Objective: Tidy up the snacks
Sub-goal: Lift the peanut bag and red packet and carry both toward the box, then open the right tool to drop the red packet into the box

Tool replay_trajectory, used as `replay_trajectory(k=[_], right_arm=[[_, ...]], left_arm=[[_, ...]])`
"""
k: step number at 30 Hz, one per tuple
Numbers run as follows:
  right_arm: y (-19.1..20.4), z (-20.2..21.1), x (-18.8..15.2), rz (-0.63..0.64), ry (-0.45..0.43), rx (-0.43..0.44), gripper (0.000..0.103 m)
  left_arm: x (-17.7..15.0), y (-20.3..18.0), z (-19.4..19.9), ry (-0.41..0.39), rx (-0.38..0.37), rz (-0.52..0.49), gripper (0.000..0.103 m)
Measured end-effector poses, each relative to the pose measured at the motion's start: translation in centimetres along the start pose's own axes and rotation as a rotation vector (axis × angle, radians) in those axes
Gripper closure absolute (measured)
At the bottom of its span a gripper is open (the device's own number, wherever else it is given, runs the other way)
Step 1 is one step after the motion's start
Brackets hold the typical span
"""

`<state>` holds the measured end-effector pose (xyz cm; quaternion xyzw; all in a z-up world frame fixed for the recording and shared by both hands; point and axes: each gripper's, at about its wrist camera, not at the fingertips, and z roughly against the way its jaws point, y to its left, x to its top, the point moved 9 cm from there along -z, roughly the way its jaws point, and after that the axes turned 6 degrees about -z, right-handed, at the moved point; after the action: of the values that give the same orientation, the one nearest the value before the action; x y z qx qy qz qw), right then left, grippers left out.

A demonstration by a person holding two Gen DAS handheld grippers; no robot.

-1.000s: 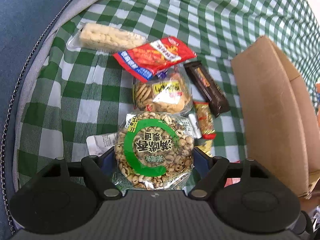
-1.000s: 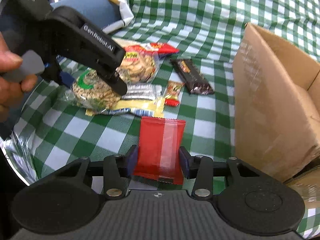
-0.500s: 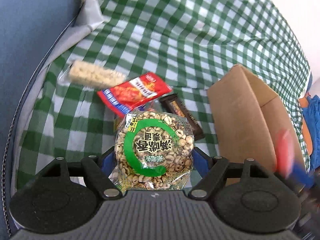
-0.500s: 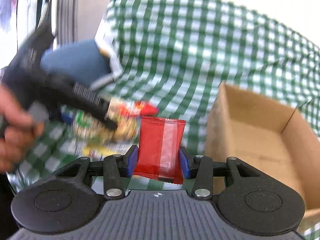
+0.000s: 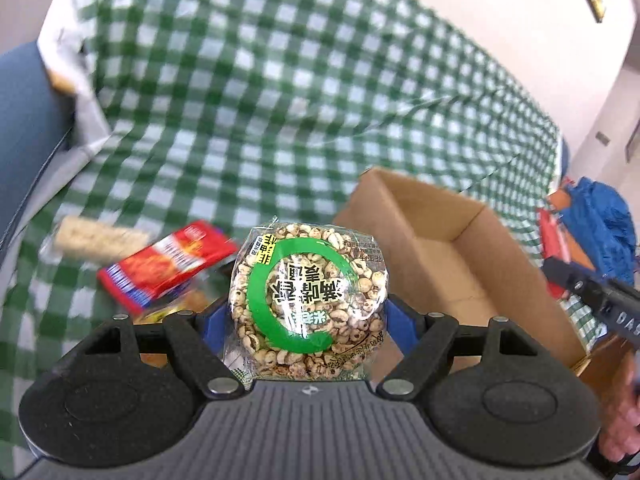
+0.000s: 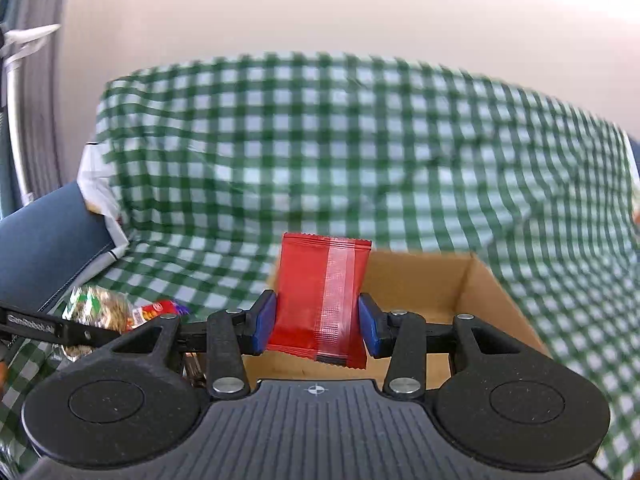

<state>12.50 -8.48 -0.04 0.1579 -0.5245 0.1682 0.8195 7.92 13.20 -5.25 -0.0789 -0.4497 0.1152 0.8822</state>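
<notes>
Your left gripper (image 5: 306, 320) is clamped on the round puffed-grain snack pack (image 5: 306, 300) – blue pads press both its sides, pack upright and off the checked cloth (image 5: 280, 120). Your right gripper (image 6: 318, 322) grips the red sachet (image 6: 320, 296) the same way, in front of the open cardboard box (image 6: 440, 292). Box looks empty in both views. Left on the cloth – a red chips bag (image 5: 168, 264) and a pale cereal bar (image 5: 96, 236), both blurred, left of the box.
</notes>
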Motion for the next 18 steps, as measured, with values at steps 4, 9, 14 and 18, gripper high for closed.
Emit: replay_trajectory(k=[4, 9, 14, 18], right_arm=[[-0.5, 1.3, -0.2, 0.045, -0.027, -0.025, 0.057], [-2.3, 1.8, -0.7, 0.065, -0.018, -0.061, 0.057], [-5.9, 2.5, -0.9, 0.034, -0.02, -0.108, 0.057], [-8.9, 2.7, -1.1, -0.006, -0.02, -0.153, 0.057]], left_arm=[[0.7, -2.6, -0.1, -0.059, -0.032, -0.031, 0.021], [1.3, -6.0, -0.3, -0.115, -0.093, -0.054, 0.021], [1.0, -9.1, -0.6, -0.14, -0.142, -0.105, 0.021], [0.6, -11.2, -0.8, -0.146, -0.178, -0.153, 0.021]])
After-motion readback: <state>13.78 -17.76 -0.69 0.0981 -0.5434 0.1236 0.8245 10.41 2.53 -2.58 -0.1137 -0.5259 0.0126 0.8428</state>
